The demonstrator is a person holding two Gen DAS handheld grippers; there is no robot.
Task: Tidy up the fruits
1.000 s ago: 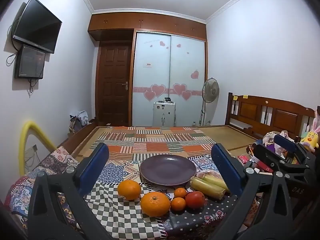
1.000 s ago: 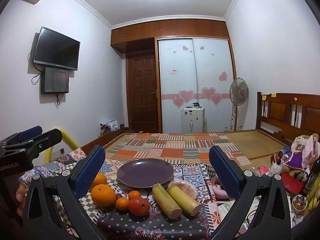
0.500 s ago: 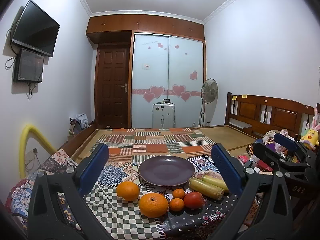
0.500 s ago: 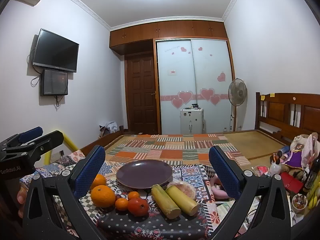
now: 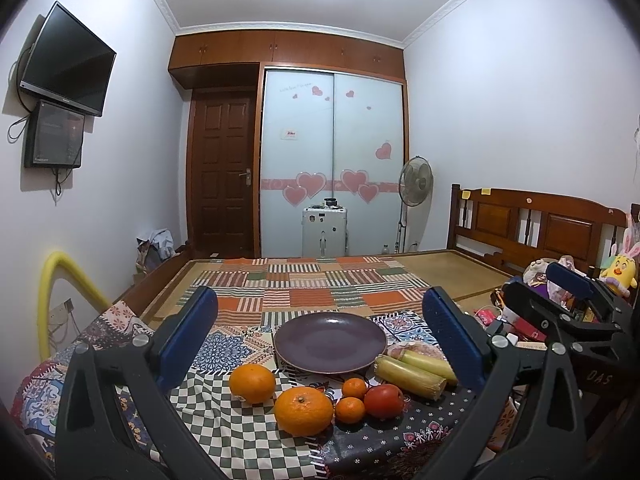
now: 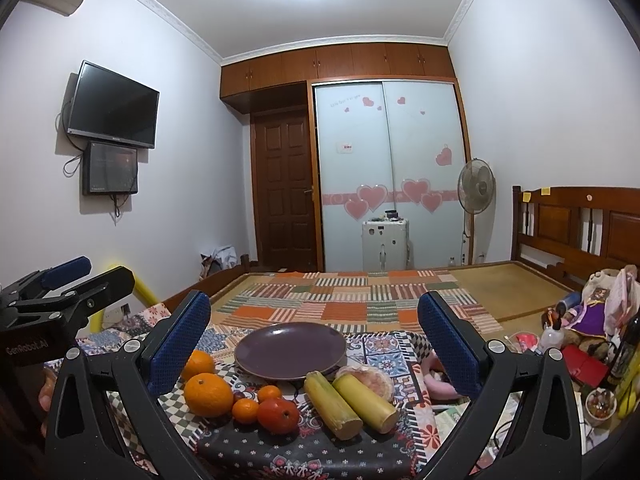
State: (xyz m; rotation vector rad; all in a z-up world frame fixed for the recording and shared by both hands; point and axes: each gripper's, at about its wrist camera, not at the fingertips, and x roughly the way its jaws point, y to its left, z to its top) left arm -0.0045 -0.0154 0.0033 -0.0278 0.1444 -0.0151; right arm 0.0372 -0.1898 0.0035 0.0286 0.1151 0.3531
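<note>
So, left wrist view: left gripper spread wide, blue pads well apart, nothing between them, held above the near edge of the patchwork cloth. Purple plate sits centred past the fruit, bare. Just in front of it, a row of fruit on the cloth: round orange at left, bigger orange nearer the camera and touching or almost touching it, two small mandarins to its right, one behind the other, and a red tomato-like fruit beside them. Two yellow-green cane pieces lie side by side right of the plate, a peeled pale fruit behind them, partly hidden. Right gripper shows at the right edge, side-on; its opening can't be judged from here. Plush toy and clutter further right.

Right wrist view: right gripper also wide apart, empty, pointed at the same spread. Plate centred between its fingers. Oranges at left, one behind the other, the back one partly hidden by the left pad. Mandarins and red fruit sit in a tight cluster in front. Cane pieces angle toward the camera right of centre, peeled fruit touching their far ends. Left gripper seen at the left edge, fingers parted. Wall TV, fan, wooden headboard in the background.
</note>
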